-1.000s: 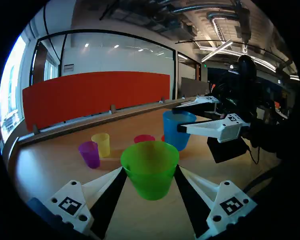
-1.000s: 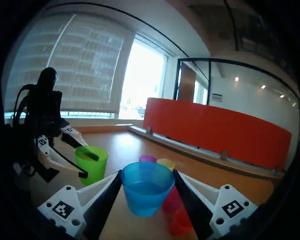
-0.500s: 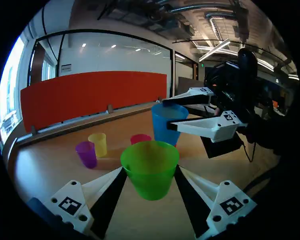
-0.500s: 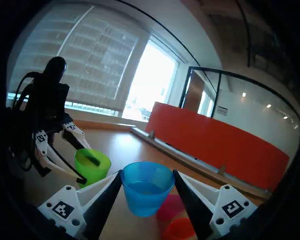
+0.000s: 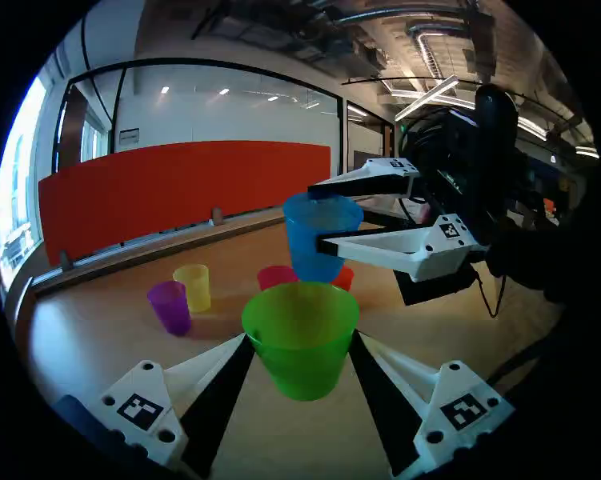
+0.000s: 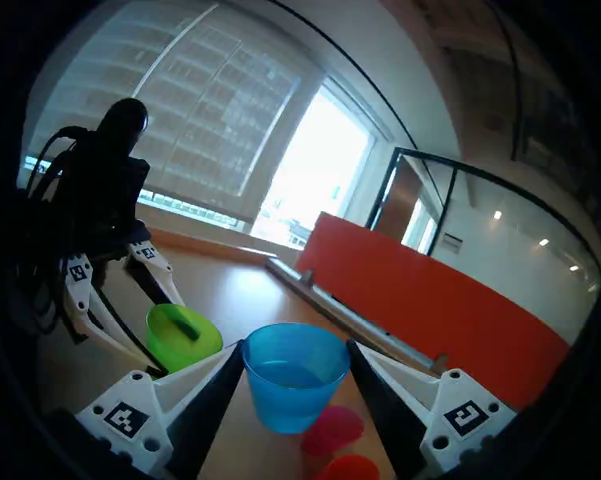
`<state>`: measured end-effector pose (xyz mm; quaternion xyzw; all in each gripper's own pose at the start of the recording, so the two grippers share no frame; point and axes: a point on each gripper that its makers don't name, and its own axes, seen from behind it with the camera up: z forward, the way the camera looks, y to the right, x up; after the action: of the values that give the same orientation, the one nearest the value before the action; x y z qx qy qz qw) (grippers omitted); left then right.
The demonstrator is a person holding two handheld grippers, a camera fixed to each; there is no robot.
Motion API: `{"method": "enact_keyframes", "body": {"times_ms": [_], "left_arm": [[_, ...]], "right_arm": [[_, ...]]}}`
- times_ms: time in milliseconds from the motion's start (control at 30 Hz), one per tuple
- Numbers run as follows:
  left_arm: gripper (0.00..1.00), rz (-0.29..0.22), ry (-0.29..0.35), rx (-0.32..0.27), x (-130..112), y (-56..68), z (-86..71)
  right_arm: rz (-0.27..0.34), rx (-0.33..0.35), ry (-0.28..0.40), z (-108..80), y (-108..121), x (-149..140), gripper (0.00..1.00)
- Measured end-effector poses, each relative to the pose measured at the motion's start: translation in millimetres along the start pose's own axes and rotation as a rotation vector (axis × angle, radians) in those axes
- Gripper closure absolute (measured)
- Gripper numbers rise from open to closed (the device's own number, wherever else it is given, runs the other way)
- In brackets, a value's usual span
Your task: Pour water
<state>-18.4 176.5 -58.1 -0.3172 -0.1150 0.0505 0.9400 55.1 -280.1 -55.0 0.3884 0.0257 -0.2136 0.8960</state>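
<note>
Blue cup [image 5: 304, 240] of water [image 6: 292, 374], pinched in the right tongs [image 6: 294, 345], hangs upper-centre above the green cup [image 5: 300, 356] pinched in the left tongs [image 5: 300, 336], evidently for pouring.

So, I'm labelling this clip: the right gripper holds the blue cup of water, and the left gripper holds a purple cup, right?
Not purple: the left gripper holds the green cup, as the left gripper view shows. The purple cup stands on the table.

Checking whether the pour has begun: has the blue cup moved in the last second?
Yes: against the orange partition in the left gripper view, the blue cup has risen and shifted left.
</note>
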Motion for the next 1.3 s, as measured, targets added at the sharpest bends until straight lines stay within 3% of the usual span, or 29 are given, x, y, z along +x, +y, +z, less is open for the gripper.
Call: {"method": "enact_keyframes", "body": {"times_ms": [800, 1300], "left_arm": [[0.17, 0.023, -0.004, -0.015, -1, 9.3, 2.7], [0.17, 0.032, -0.002, -0.015, -1, 9.1, 3.9]], "right_arm": [[-0.211, 0.044, 0.021, 9.7, -7, 12, 0.06], [-0.281, 0.063, 0.024, 12.2, -8, 16, 0.07]]}}
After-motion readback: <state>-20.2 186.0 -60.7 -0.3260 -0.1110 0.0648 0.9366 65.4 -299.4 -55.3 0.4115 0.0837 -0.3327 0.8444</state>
